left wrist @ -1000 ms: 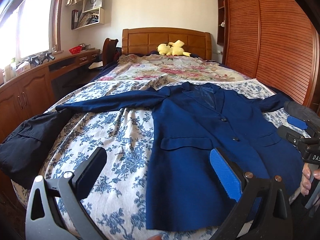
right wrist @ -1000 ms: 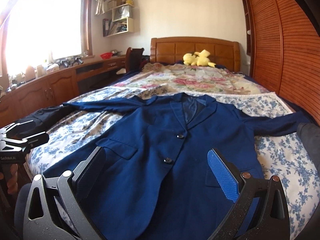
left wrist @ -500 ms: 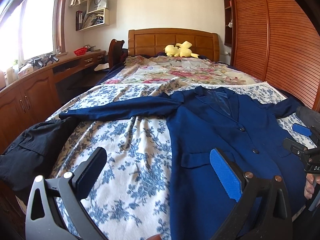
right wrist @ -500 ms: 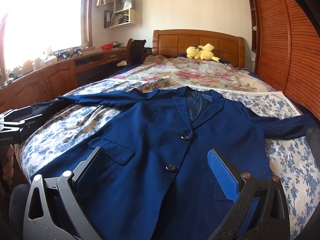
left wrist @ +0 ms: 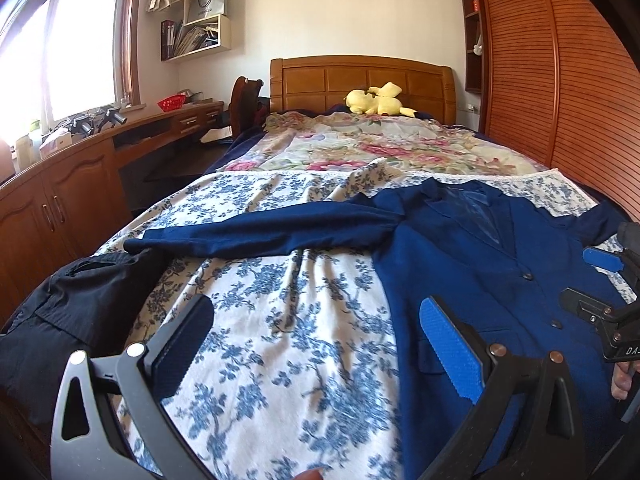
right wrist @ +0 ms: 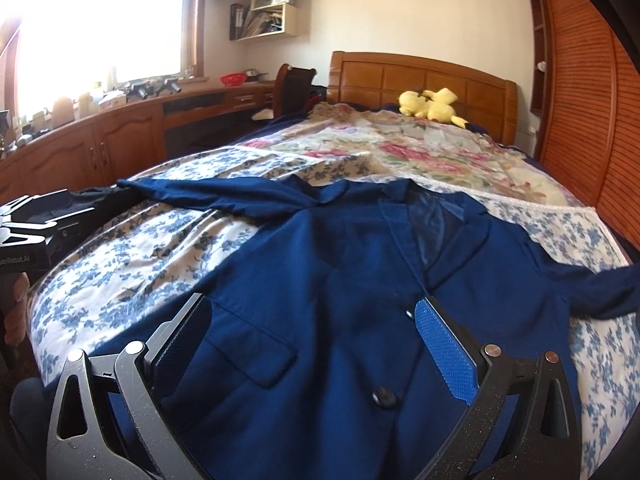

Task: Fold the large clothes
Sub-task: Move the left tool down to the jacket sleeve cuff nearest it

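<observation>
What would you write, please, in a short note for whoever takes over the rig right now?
Left gripper: open, empty, above the floral sheet beside the jacket.
Right gripper: open, empty, over the jacket's front.
Navy jacket: flat on the bed, face up, buttoned, both sleeves spread out sideways.
Black garment: at the bed's left edge, untouched.
Done: jacket laid out.
Left: every fold; nothing is gripped yet.

Pretty sunny bedroom: a big window point(right wrist: 100, 20) on the left is blown out by daylight. A long wooden desk point(left wrist: 80, 152) with cupboards is run along under it. White walls, with box shelves point(left wrist: 200, 28) hung up high. A carved wooden headboard point(left wrist: 360, 80) is set at the back, and slatted wardrobe doors point(left wrist: 560, 80) are seen on the right.
</observation>
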The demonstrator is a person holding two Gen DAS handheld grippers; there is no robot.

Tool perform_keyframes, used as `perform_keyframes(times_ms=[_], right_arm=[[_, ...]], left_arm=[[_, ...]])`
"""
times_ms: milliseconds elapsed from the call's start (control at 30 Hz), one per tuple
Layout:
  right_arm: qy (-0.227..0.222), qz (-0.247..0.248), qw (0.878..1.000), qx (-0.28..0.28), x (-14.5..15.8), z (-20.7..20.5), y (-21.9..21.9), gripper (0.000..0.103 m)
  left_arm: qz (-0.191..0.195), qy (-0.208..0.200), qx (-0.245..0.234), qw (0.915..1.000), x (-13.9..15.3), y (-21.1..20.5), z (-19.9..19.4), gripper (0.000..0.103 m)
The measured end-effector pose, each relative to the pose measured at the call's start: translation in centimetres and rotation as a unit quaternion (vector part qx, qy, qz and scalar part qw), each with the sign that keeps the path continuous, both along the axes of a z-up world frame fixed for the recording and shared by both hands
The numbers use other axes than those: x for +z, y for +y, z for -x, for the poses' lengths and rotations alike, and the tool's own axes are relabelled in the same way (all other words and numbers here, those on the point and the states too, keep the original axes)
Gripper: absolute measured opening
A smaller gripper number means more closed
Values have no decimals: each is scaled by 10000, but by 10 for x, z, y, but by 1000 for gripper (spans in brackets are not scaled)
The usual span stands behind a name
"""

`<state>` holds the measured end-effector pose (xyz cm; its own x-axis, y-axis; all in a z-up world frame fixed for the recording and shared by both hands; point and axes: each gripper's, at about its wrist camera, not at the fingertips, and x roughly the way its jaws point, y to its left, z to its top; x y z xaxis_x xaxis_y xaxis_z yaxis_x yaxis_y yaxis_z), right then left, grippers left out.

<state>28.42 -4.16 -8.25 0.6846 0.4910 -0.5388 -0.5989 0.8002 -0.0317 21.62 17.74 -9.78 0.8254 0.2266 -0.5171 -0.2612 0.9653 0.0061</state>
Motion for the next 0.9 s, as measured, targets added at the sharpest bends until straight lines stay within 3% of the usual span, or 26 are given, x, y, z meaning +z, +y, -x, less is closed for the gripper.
perform_keyframes(times_ms=[233,533,700,900], right_arm=[[66,168,9996,205,-16,-17,33,103],[528,275,9977,317,-55,-37,46,103],[618,211,9974,297,-64,-39,43,103],[679,145,9972,292,-67,-42,43,103]], left_arm=[[-30,115,106,9999,-13,21,-17,103],[16,294,84,9995,-27,51,-45,103],[279,568,74,9980,-35,87,-72,103],[472,622,109,9969,-40,127,-100,103]])
